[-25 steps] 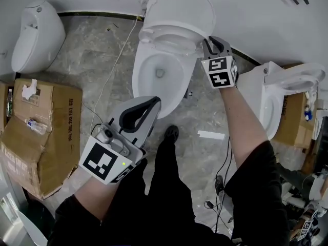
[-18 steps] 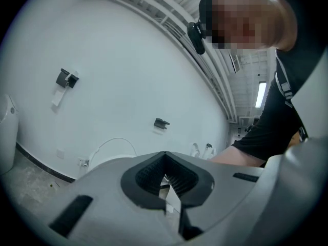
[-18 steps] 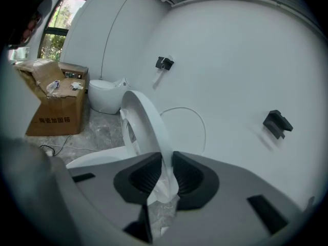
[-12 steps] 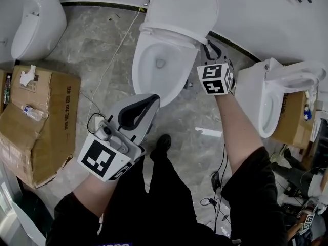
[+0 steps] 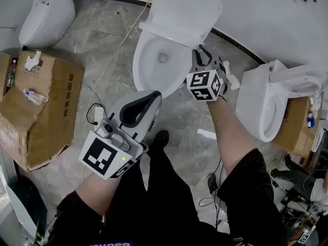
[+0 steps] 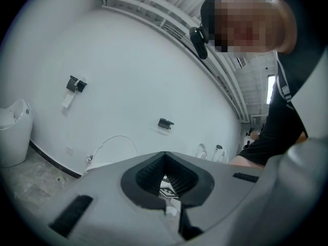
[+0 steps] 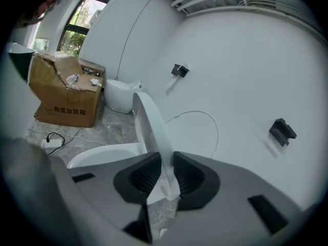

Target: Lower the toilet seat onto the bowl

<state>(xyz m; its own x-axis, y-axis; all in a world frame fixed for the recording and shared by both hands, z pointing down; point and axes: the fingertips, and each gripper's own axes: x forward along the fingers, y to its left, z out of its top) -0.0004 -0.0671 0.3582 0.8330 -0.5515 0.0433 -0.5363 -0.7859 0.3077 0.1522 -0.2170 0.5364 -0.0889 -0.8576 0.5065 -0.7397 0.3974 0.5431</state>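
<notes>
The white toilet stands at the top middle of the head view, its lid [image 5: 189,4] upright against the wall. The seat [image 5: 171,32] hangs tilted partway over the bowl [image 5: 151,68]. My right gripper [image 5: 201,55] is shut on the seat's right edge. In the right gripper view the seat [image 7: 148,119] runs edge-on between the pads of the right gripper [image 7: 166,158], above the bowl [image 7: 102,155]. My left gripper [image 5: 154,97] is held in front of the bowl, apart from it. Its tips meet in the left gripper view [image 6: 164,154] with nothing in them.
A torn cardboard box [image 5: 36,106] sits on the floor at the left, a white urinal-like fixture [image 5: 46,12] beyond it. A second toilet [image 5: 266,101] stands close on the right. A power strip [image 5: 97,116] with cables lies between box and bowl. My shoe [image 5: 161,137] is below the bowl.
My right gripper has come down and toward me with the seat, which now leans farther off the lid. The left gripper has shifted a little across the floor view.
</notes>
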